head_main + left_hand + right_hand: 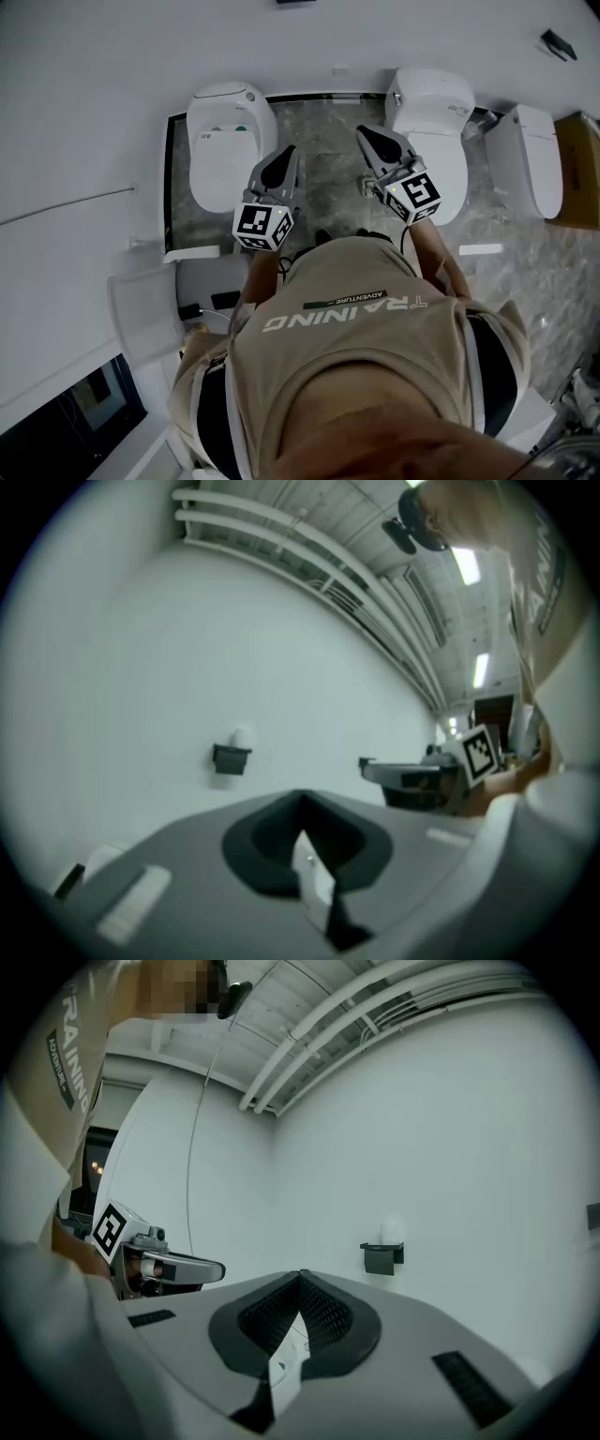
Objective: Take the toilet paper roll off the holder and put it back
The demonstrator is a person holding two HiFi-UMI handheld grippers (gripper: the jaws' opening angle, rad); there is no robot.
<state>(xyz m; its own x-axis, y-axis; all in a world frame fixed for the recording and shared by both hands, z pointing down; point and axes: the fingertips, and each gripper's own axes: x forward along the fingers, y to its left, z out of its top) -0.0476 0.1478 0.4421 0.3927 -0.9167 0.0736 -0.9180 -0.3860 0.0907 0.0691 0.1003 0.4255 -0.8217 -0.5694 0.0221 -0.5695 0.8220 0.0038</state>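
Head view: approach step, the roll is not yet taken.
Left gripper [281,161] and right gripper [373,141] have jaws clenched on nothing; the white toilet paper roll [392,1232] sits on the small dark wall holder [382,1257], far ahead. Next, probably: go nearer and open the jaws.

The person's tan shirt [356,356] carries "TRAINING" in large pale letters, upside down in the head view, and beside it a small dark strip [345,300] reading "ADVENTURE". The right gripper view shows the same print, cut to "RAINING". In the left gripper view it is too blurred to read. The cube [262,225] on the left gripper [285,152] and the cube [413,195] on the right gripper [362,132] each bear black-and-white square code patterns.
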